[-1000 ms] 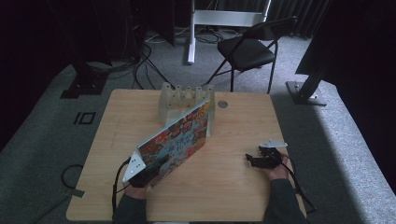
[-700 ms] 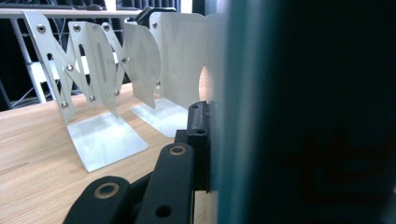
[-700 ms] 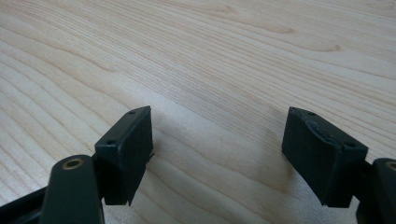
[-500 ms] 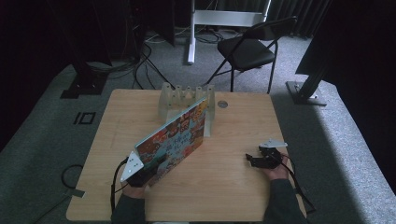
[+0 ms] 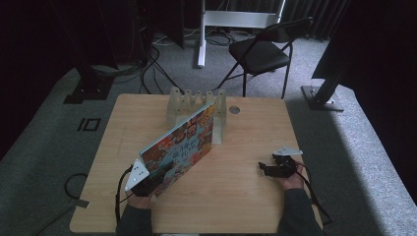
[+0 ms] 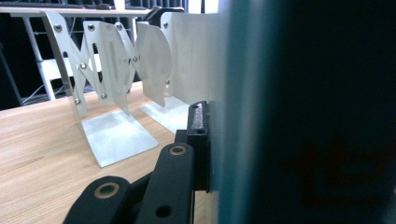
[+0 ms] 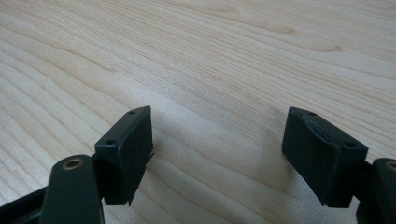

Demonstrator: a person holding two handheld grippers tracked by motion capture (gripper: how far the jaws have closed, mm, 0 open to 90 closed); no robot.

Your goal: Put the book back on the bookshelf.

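Wooden table (image 5: 246,196) seen from above, with a person's forearms entering at the near edge. The left gripper (image 5: 147,179) is clamped on the lower near corner of a book (image 5: 182,145) with a colourful cover; the book is held tilted, its far upper corner rising toward a metal rack (image 5: 194,101) of upright dividers at the table's far side. In the left gripper view, one black jaw presses flat against the book (image 6: 303,116), whose dark teal surface blocks the right half of that view; beyond it stand the rack's pale metal plates (image 6: 116,60), joined by a riveted lattice, with their flat feet resting on the table (image 6: 37,154). From above, the book's far corner overlaps the rack; whether it touches a divider cannot be told. A small round disc (image 5: 234,110) lies just right of the rack. The right gripper (image 5: 275,168) rests well apart at the table's right side; its jaws stand wide apart over bare wood (image 7: 224,84), holding nothing. A folding chair (image 5: 263,49) stands on the carpet beyond the table.
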